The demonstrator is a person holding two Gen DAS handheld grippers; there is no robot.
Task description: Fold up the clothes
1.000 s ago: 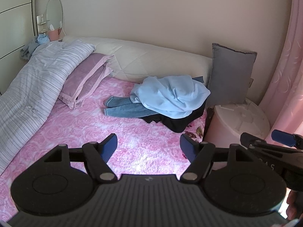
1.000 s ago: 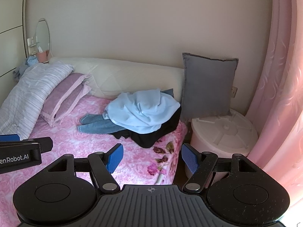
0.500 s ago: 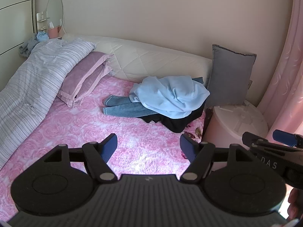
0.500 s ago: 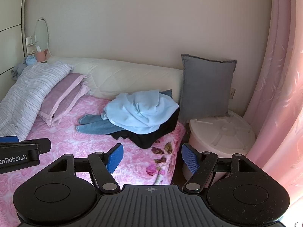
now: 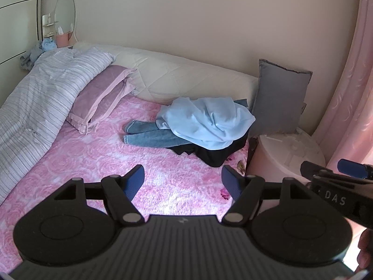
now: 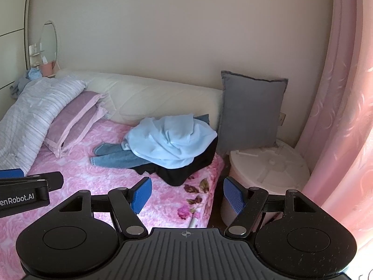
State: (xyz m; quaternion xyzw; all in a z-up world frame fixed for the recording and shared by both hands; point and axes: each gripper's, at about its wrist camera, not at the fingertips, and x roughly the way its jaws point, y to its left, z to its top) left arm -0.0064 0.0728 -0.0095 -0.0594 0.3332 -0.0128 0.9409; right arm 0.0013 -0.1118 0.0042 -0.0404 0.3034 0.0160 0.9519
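Clothes heap [image 5: 202, 126]: lies crumpled on bed [image 5: 144, 172], well ahead of both jaws
Left gripper [image 5: 181, 182]: jaws spread, empty
Right gripper [image 6: 186, 193]: likewise
Approach: should pinch light blue top [image 6: 170, 140] by one edge

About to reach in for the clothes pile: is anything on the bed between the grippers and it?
Nothing visible. Only bare pink blanket lies between the open left gripper, the open right gripper and the clothes pile. The pillow and grey cushion sit off to the sides.
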